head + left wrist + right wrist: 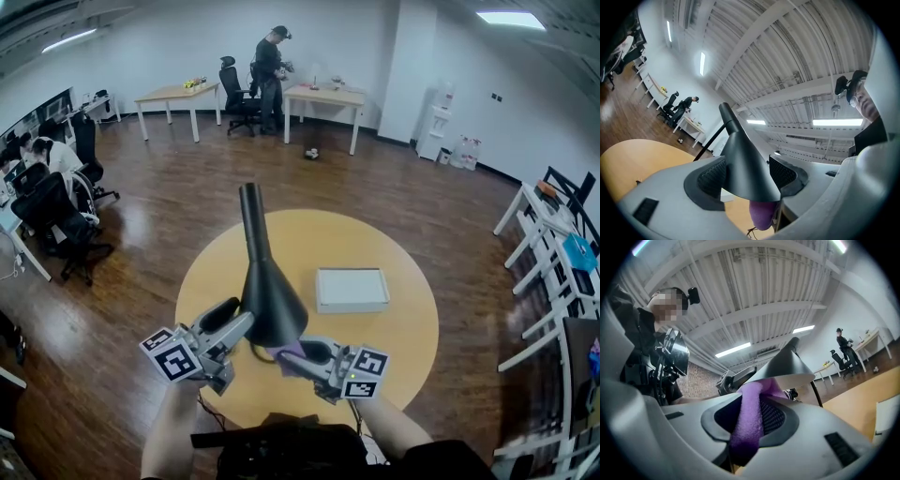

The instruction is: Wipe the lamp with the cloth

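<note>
The left gripper (pixel 242 323) clamps the lamp (pixel 270 298) by its shade, tipped slightly upward. Just right of the lamp, the right gripper (pixel 305 354) pinches the cloth (pixel 749 420) up against the shade's rim.

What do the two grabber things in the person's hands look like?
Both the left gripper and the right gripper have smooth, light grey plastic bodies. Each carries a white cube printed with black square markers. Inside the jaws sit black pads with a fine bumpy grid. A tiny green light glows on the right one.
</note>
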Demonstrator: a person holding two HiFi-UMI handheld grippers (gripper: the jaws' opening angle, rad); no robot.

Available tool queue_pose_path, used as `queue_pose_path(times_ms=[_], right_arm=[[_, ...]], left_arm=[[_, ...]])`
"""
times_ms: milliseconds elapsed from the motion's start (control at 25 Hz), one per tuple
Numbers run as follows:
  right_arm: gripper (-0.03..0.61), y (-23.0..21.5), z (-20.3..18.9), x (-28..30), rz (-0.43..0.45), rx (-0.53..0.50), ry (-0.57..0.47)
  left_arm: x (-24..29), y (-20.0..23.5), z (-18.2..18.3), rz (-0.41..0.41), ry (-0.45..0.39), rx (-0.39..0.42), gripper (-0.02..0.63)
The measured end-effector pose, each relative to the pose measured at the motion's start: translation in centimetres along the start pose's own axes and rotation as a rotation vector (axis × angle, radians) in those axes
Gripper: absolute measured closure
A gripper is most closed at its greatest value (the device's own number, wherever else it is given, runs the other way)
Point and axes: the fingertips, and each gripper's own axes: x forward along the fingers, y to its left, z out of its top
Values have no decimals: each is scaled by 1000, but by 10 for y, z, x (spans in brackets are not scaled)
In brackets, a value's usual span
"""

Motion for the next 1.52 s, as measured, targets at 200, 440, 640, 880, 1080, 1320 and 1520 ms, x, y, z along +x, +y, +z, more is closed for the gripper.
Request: queue_pose_path(times_ms=[200, 440, 640, 880, 1080, 1320, 1520], right_arm=[[480, 4, -5, -31, 4, -137, 156], [480, -9, 12, -70, -66, -106, 123], [479, -22, 15, -83, -143, -122, 118], [479, -75, -10, -84, -313, -104, 245], [479, -113, -41, -81, -400, -114, 325], [479, -138, 43, -52, -334, -184, 151], [479, -157, 109, -15, -244, -293, 75]], left_arm=[[5, -11, -7, 18, 42, 108, 337], [0, -12, -4, 16, 23, 104, 337], [-4, -15, -7, 17, -6, 99, 337], [-16, -19, -3, 31, -32, 102, 337], [-23, -27, 0, 62, -9, 180, 337], [5, -49, -1, 101, 28, 292, 337], [19, -61, -8, 166, 35, 343, 322]])
